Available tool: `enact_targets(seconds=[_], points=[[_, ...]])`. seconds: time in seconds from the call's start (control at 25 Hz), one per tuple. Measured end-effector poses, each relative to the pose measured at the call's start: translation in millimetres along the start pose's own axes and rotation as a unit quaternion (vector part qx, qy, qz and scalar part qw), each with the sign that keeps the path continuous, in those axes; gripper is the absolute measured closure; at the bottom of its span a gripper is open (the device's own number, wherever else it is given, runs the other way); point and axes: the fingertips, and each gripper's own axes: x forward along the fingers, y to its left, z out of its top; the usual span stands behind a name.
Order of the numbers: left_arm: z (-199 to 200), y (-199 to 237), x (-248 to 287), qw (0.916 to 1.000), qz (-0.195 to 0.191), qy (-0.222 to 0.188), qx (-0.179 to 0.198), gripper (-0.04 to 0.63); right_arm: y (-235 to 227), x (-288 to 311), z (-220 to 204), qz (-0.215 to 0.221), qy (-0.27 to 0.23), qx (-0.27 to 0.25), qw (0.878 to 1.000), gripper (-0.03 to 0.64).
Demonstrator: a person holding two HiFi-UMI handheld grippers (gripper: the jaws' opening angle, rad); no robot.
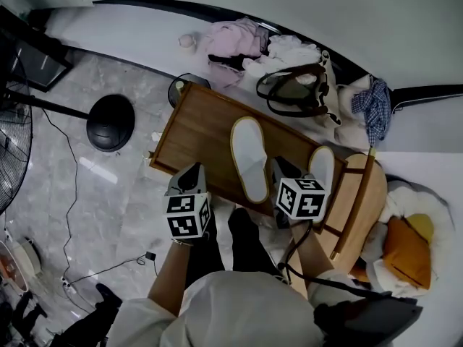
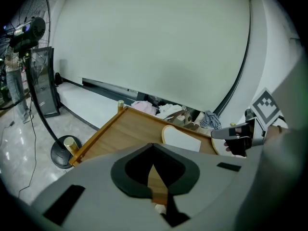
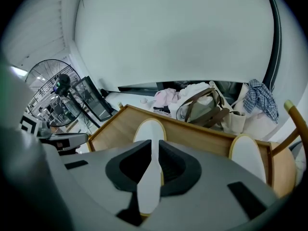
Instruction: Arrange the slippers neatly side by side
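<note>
One white slipper [image 1: 249, 157] with a tan rim lies lengthwise in the middle of the wooden table [image 1: 199, 125]. The second slipper [image 1: 323, 166] lies at the table's right end, beside the chair. My right gripper [image 1: 282, 168] hovers between the two, just right of the middle slipper [image 3: 149, 129], jaws shut with nothing in them. My left gripper [image 1: 190, 170] is at the table's near edge, left of that slipper [image 2: 180, 139], jaws shut and holding nothing. In the right gripper view the second slipper [image 3: 248, 155] shows to the right. In the left gripper view the right gripper [image 2: 238, 136] shows at the right.
A bag [image 1: 293, 89] and a heap of clothes [image 1: 239, 42] lie behind the table. A wooden chair [image 1: 358, 201] stands at the right, next to an orange cushion [image 1: 409, 248]. A fan's round base [image 1: 110, 121] and cables are on the floor to the left.
</note>
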Motion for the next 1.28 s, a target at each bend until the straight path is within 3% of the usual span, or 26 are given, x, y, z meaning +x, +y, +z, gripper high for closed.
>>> enact_targets(seconds=[0.16,0.24,0.56,0.96,1.08,1.28], points=[[-5,3,3,1.0,0.003,0.005,-0.003,0.578,4,11,-3,0.011,0.009,0.0,1.0,0.562],[-6,3,4,1.0,0.003,0.007,-0.003,0.578,5,17,-5,0.014,0.018,-0.004,1.0,0.492],[-14,16,1,0.9997,0.015,0.013,-0.012,0.578,9,42,-10,0.025,0.044,-0.041,0.998,0.448],[-19,25,0,0.9995,0.022,0.019,-0.014,0.578,12,63,-20,0.033,0.076,-0.061,0.995,0.453],[-19,26,0,0.9995,0.022,0.02,-0.013,0.578,11,66,-23,0.025,0.082,-0.059,0.995,0.516],[-23,27,0,0.9994,0.021,0.024,-0.013,0.578,10,66,-25,0.018,0.085,-0.05,0.995,0.56]])
